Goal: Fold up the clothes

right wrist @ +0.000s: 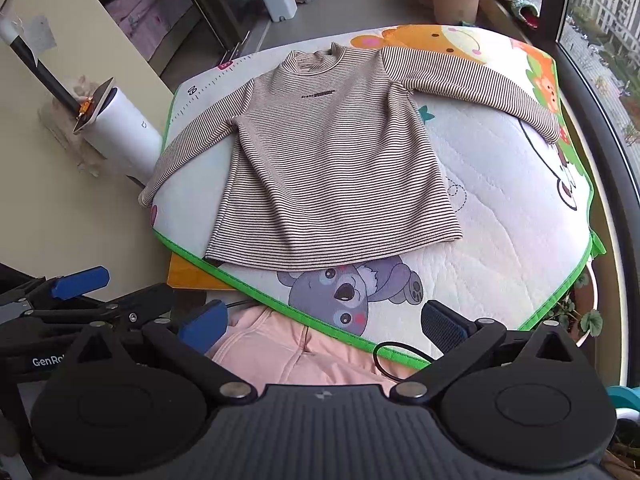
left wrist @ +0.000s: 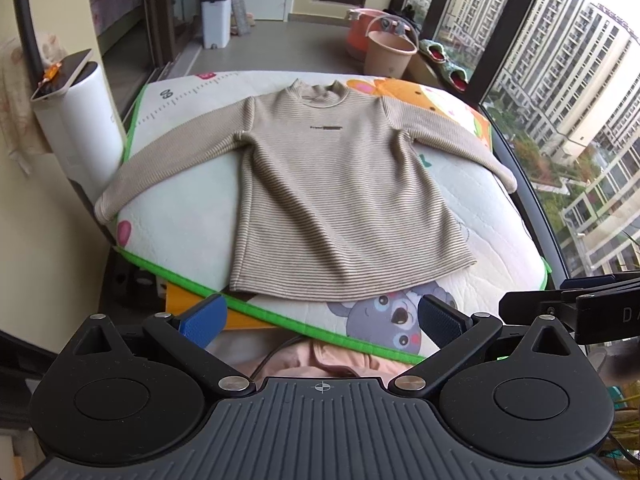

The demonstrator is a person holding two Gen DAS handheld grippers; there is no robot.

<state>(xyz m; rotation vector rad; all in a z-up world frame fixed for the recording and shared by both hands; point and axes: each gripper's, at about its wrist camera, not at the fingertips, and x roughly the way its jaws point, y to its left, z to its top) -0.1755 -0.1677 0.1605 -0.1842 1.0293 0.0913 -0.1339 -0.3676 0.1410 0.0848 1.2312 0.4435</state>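
Observation:
A beige striped long-sleeved sweater [left wrist: 336, 184] lies flat and face up on a cartoon-printed mat [left wrist: 480, 240], sleeves spread to both sides, collar at the far end. It also shows in the right wrist view [right wrist: 332, 160] on the mat [right wrist: 500, 220]. My left gripper [left wrist: 320, 320] is open and empty, held near the mat's front edge below the hem. My right gripper [right wrist: 324, 324] is open and empty, also short of the hem. The left gripper shows at the left edge of the right wrist view [right wrist: 80, 280].
A white cylinder device [left wrist: 80, 120] stands left of the mat. Pink buckets [left wrist: 388, 52] and a white bin [left wrist: 216, 16] stand on the floor beyond. Windows run along the right side. Pink cloth [right wrist: 300, 356] lies below the mat's front edge.

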